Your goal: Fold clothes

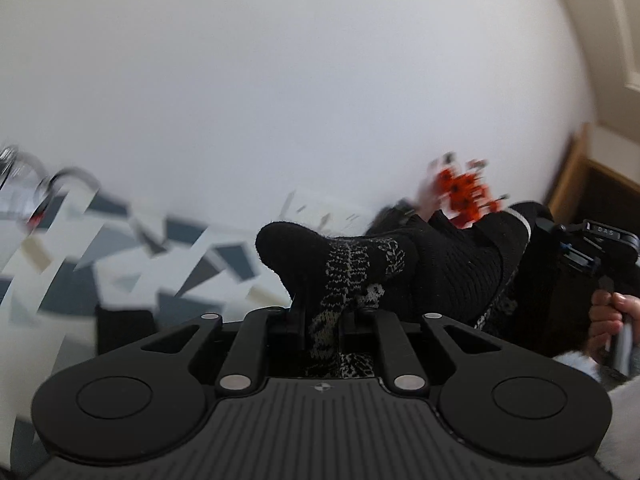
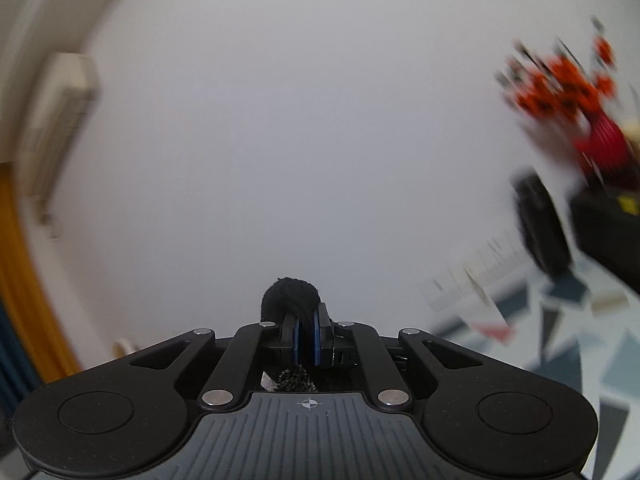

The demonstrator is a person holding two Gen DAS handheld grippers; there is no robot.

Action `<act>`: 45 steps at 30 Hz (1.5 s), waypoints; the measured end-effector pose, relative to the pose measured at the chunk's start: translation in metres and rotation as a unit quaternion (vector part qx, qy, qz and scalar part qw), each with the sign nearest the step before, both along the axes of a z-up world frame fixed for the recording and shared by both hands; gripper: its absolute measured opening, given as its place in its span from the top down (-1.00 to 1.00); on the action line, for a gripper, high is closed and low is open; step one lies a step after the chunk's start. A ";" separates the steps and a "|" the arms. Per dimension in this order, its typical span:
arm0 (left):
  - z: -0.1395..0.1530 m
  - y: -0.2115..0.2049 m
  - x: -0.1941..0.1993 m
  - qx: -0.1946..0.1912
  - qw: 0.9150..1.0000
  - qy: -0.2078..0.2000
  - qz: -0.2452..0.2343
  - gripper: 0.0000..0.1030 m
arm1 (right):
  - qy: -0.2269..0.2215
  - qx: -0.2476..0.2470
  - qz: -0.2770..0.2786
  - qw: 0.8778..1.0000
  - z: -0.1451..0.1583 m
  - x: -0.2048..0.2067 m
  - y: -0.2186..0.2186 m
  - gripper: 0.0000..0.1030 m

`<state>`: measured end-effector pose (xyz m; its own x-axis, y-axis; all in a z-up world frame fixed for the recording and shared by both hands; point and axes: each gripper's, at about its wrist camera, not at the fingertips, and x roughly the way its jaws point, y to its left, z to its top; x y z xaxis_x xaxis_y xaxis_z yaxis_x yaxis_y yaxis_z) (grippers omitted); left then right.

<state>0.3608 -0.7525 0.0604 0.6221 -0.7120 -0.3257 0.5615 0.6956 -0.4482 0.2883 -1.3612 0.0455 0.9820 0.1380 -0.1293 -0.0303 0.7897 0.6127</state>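
Nearest in the left wrist view, the left gripper (image 1: 324, 316) has its two fingers pressed onto a fold of one black knitted garment (image 1: 440, 264) with a grey-white pattern. The cloth rises from between them into a rounded lump and stretches off to the right, held up in the air. The garment's lower part drops behind the gripper body and is hidden.

At the right edge of that view, a hand (image 1: 612, 320) grips the other tool, cut off by the frame. In the right wrist view, the right gripper (image 2: 307, 338) pinches a black bunch of the same garment between its blue pads (image 2: 318, 340); only a small knob of cloth shows above them.

Farther off lies a sheet (image 1: 132, 264) patterned with grey and white shapes, badly blurred. One orange object (image 2: 560, 84) beyond it is too smeared to identify. A plain white wall (image 1: 280, 80) fills the background.
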 end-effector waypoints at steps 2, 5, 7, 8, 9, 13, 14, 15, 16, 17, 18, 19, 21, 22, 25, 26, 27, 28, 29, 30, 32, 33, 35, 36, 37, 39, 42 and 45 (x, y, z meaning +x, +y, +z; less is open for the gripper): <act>-0.010 0.004 0.007 0.006 1.000 0.015 0.008 0.74 | 0.026 0.005 -0.004 1.000 -0.010 0.015 0.006 0.88; -0.014 0.010 0.025 0.011 1.000 0.013 0.004 0.74 | 0.035 0.003 -0.006 0.999 -0.013 0.034 0.013 0.88; -0.010 0.008 0.043 0.009 1.000 0.010 0.000 0.74 | 0.039 -0.004 -0.014 0.999 -0.012 0.053 0.014 0.88; -0.007 0.005 0.056 0.005 1.000 0.004 -0.004 0.74 | 0.039 -0.012 -0.024 0.999 -0.010 0.069 0.011 0.88; -0.004 0.002 0.069 0.001 1.000 -0.002 -0.007 0.74 | 0.040 -0.020 -0.034 0.998 -0.008 0.085 0.009 0.88; 0.017 -0.019 0.131 -0.020 0.999 -0.049 -0.008 0.74 | 0.044 -0.051 -0.074 0.995 0.002 0.150 -0.002 0.88; 0.022 -0.025 0.148 -0.028 0.998 -0.059 -0.007 0.74 | 0.045 -0.059 -0.084 0.994 0.005 0.166 -0.004 0.88; 0.024 -0.031 0.167 -0.043 0.997 -0.058 -0.005 0.74 | 0.046 -0.066 -0.094 0.992 0.007 0.182 -0.007 0.88; 0.024 -0.039 0.188 -0.054 0.997 -0.053 -0.003 0.73 | 0.046 -0.074 -0.104 0.991 0.009 0.198 -0.010 0.88; 0.022 -0.049 0.208 -0.056 0.997 -0.049 0.002 0.67 | 0.047 -0.082 -0.114 0.989 0.012 0.215 -0.012 0.88; 0.016 -0.062 0.228 -0.031 0.999 -0.041 0.011 0.60 | 0.054 -0.080 -0.131 0.987 0.006 0.235 -0.020 0.84; 0.006 -0.077 0.248 0.012 0.999 -0.017 0.025 0.22 | 0.068 -0.077 -0.158 0.982 -0.004 0.255 -0.027 0.59; -0.013 -0.102 0.283 0.087 0.995 0.028 0.048 -0.40 | 0.115 -0.067 -0.212 0.968 -0.031 0.281 -0.035 -0.09; -0.021 -0.102 0.288 0.097 0.993 0.040 0.047 -0.39 | 0.142 -0.053 -0.234 0.960 -0.046 0.289 -0.037 -0.30; -0.040 -0.092 0.285 0.118 0.990 0.071 0.038 -0.42 | 0.200 0.003 -0.245 0.949 -0.090 0.299 -0.036 -0.29; -0.044 -0.084 0.278 0.121 0.989 0.079 0.031 -0.44 | 0.212 0.012 -0.228 0.950 -0.103 0.296 -0.031 -0.29; -0.048 -0.076 0.271 0.123 0.988 0.087 0.025 -0.44 | 0.226 0.017 -0.211 0.951 -0.114 0.292 -0.026 -0.29; -0.052 -0.067 0.264 0.125 0.987 0.095 0.018 -0.45 | 0.239 0.021 -0.193 0.951 -0.126 0.289 -0.020 -0.29; -0.056 -0.059 0.256 0.127 0.986 0.103 0.012 -0.45 | 0.252 0.021 -0.178 0.951 -0.136 0.283 -0.013 -0.29; -0.060 -0.050 0.249 0.129 0.985 0.111 0.006 -0.45 | 0.261 0.019 -0.165 0.951 -0.144 0.276 -0.006 -0.29; -0.068 -0.033 0.231 0.144 0.982 0.122 -0.001 -0.59 | 0.275 0.018 -0.147 0.950 -0.158 0.261 0.006 -0.31; -0.072 -0.025 0.221 0.154 0.980 0.127 -0.001 -0.64 | 0.283 0.017 -0.145 0.948 -0.162 0.254 0.012 -0.34; -0.082 -0.015 0.199 0.168 0.976 0.139 0.001 -0.69 | 0.300 0.014 -0.144 0.943 -0.172 0.241 0.022 -0.42; -0.087 -0.011 0.191 0.172 0.974 0.148 0.000 -0.69 | 0.308 0.014 -0.143 0.940 -0.177 0.236 0.026 -0.45; -0.092 -0.008 0.183 0.172 0.972 0.161 -0.001 -0.70 | 0.316 0.015 -0.139 0.938 -0.181 0.231 0.031 -0.46; -0.103 -0.006 0.174 0.165 0.968 0.190 -0.005 -0.70 | 0.333 0.018 -0.127 0.934 -0.187 0.221 0.041 -0.46; -0.116 -0.006 0.164 0.166 0.963 0.213 0.002 -0.70 | 0.346 0.023 -0.112 0.931 -0.192 0.210 0.051 -0.46; -0.123 -0.017 0.158 0.201 0.960 0.196 0.007 -0.72 | 0.357 0.018 -0.109 0.928 -0.193 0.202 0.056 -0.52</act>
<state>0.5191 -0.7695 -0.0630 0.4052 -0.4727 -0.7825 0.3939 0.8627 -0.3172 0.4902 -1.3051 -0.1472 0.6535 -0.0372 -0.7560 0.5514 0.7076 0.4418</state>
